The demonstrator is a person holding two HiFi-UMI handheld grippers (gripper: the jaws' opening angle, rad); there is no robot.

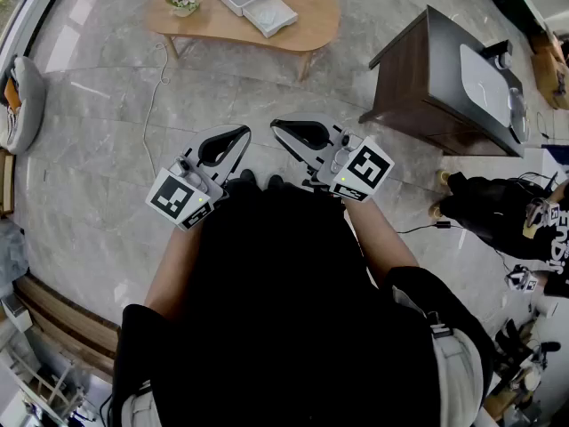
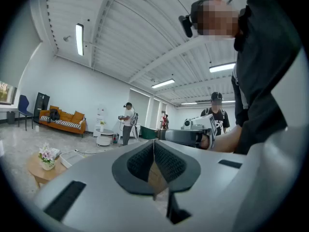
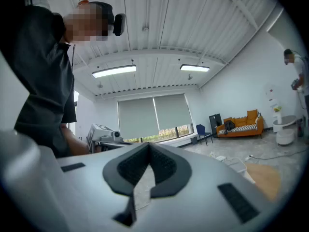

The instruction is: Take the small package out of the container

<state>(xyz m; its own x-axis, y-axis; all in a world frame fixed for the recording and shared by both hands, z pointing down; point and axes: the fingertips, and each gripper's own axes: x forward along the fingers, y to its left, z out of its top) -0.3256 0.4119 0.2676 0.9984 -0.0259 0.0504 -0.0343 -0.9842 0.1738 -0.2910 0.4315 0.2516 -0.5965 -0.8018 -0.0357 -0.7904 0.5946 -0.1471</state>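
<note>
Oval wooden surface (image 1: 311,20): stands across the stone floor (image 1: 107,176), well apart from both tongs. White container (image 1: 233,0): rests on that surface just beside a flat white piece (image 1: 272,16). Its contents are too small to tell, so the small package cannot be picked out and is judged to be still inside. Left tongs (image 1: 242,135): jaws closed together, nothing held, far from the container. Right tongs (image 1: 276,125): likewise closed and empty. Status: removal not begun; approach, grasp and lift-out all remain.

Glossy marble-look floor (image 1: 107,167), lt wood table (image 1: 316,12), dk wood cabinet (image 1: 413,83).
</note>
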